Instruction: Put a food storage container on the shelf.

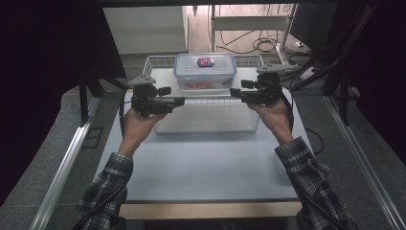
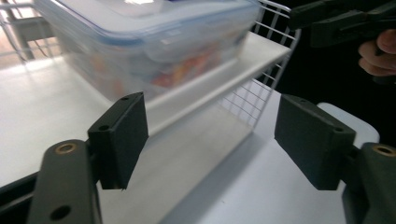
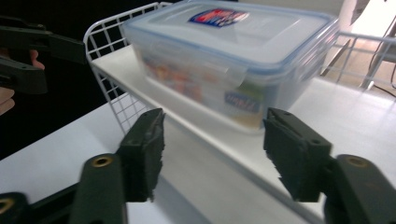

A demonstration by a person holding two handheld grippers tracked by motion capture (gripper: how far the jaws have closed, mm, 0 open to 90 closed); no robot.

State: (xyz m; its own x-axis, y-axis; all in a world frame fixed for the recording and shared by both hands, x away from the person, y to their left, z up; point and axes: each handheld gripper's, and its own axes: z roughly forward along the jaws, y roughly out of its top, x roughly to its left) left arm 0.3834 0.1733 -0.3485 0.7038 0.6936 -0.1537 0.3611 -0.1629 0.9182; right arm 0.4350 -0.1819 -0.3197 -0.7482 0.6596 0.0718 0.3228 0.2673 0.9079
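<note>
White surface (image 1: pixel 201 163): broad rectangular top with a pale wooden front edge, filling the centre and lower middle of the high view.

Wire basket (image 1: pixel 210 120): white mesh frame with a flat white shelf inside, standing on the surface at upper centre of the high view. Its mesh corner shows at upper right of the left gripper view and upper left of the right gripper view.

Plastic container (image 1: pixel 205 70): clear, rectangular, blue-trimmed snap lid closed, with a red and blue label on top. It rests on the basket's shelf, at top centre of the high view. Coloured contents show blurred through the wall.

Left gripper (image 1: pixel 178 101): black, held in the left hand (image 1: pixel 139 125) at centre left, pointing inward, just left of the container and below it in the frame. Jaws stand wide apart with nothing between them.

Right gripper (image 1: pixel 234 92): black, held in the right hand (image 1: pixel 273 112) at centre right, pointing inward toward the container's right end. Jaws stand wide apart, holding nothing.

Plaid sleeves at both lower corners.
</note>
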